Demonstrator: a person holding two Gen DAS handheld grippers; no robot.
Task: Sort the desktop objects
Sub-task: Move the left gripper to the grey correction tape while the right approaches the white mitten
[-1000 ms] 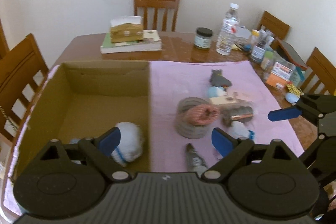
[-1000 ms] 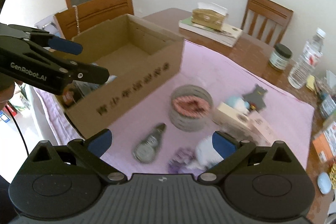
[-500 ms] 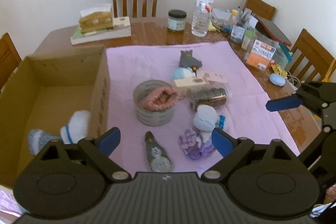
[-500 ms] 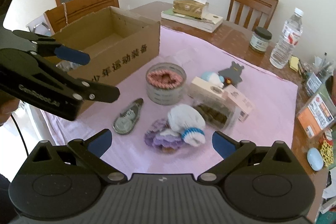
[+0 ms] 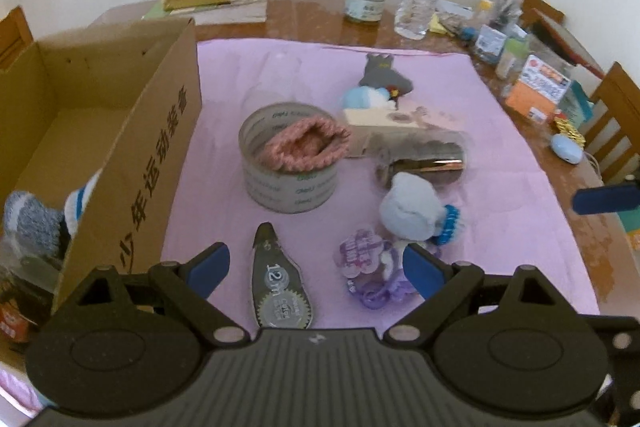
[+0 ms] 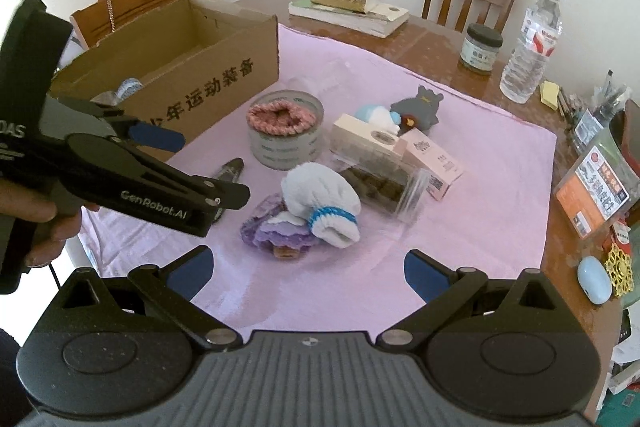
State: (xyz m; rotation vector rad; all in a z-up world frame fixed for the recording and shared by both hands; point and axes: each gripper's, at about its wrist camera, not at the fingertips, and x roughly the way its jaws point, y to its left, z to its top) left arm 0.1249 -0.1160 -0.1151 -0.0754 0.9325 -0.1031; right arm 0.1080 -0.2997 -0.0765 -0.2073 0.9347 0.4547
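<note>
Left gripper [image 5: 316, 269]: hanging above the near edge of the pink cloth [image 5: 520, 195], jaws spread wide, gripping nothing.
Right gripper [image 6: 308, 271]: hovering over the cloth's near side, jaws also standing apart and empty.
Correction tape [image 5: 276, 287]: lying flat between the left fingers.
Purple knitted piece [image 6: 280, 231]: sitting under the white sock [image 6: 324, 203], touching it.
Tape roll [image 5: 290, 167]: holding a pink knitted item [image 5: 306, 145] inside its ring.
Cardboard box [image 5: 148, 163]: standing at the cloth's left edge, containing what is probably another sock [image 5: 32, 219].
</note>
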